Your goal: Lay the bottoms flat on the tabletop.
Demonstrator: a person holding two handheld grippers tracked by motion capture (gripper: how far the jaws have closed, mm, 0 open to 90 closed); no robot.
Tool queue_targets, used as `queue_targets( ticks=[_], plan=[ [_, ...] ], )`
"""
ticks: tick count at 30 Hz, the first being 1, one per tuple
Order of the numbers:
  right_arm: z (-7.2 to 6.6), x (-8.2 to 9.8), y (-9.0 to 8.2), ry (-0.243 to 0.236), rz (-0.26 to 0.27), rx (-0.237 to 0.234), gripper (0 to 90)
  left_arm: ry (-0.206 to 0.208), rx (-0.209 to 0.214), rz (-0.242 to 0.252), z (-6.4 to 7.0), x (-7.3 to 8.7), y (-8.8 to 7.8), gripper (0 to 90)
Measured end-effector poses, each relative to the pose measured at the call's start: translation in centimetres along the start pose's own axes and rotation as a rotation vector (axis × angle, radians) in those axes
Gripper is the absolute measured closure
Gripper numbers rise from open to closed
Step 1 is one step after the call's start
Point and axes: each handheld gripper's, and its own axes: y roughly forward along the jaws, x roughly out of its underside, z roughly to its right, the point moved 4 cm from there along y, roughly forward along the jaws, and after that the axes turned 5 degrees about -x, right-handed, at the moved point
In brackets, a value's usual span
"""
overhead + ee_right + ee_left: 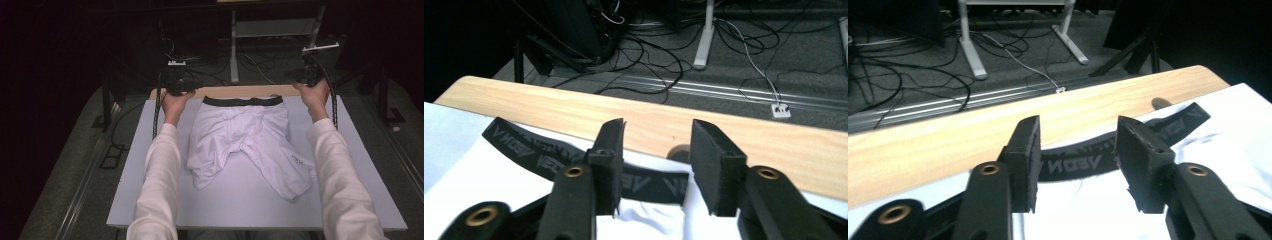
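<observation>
Both pairs of jaws stand spread with clear air between the pads, nothing pinched. Left gripper (1075, 150) hangs just above the black waistband (1083, 160), which runs across behind its jaws; right gripper (654, 150) sits likewise over the waistband's other end. On the high view, left gripper (176, 82) and right gripper (311, 75) flank the far corners of the white boxer briefs (245, 142), which lie flat on the white table top (240, 205), waistband against the wooden strip (235, 91) at the far edge, legs pointing toward the person. Judgement: the garment is laid out and the hands are clear of it, so the step in hand is taking or leaving the waistband corners. To do it well, lower each gripper squarely so one pad slides under the band, catch both fabric layers, close evenly, and keep both hands level to avoid skewing the cloth.
</observation>
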Motion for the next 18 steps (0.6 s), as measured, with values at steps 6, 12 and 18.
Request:
queue_targets(
  ticks=[6,12,18],
  plan=[
    [1.0,2.3,0.0,0.033,-0.008,-0.025,47.4,-0.071,0.07,0.017,-0.6,2.4,-0.4,41.6],
    [1.7,4.2,-0.3,0.046,-0.016,-0.038,39.1,-0.115,0.129,0.055,-0.5,3.8,-0.9,31.4],
    [1.8,6.0,-0.8,0.046,-0.02,-0.073,28.1,-0.125,0.159,0.051,0.0,5.1,-1.0,22.4]
  ],
)
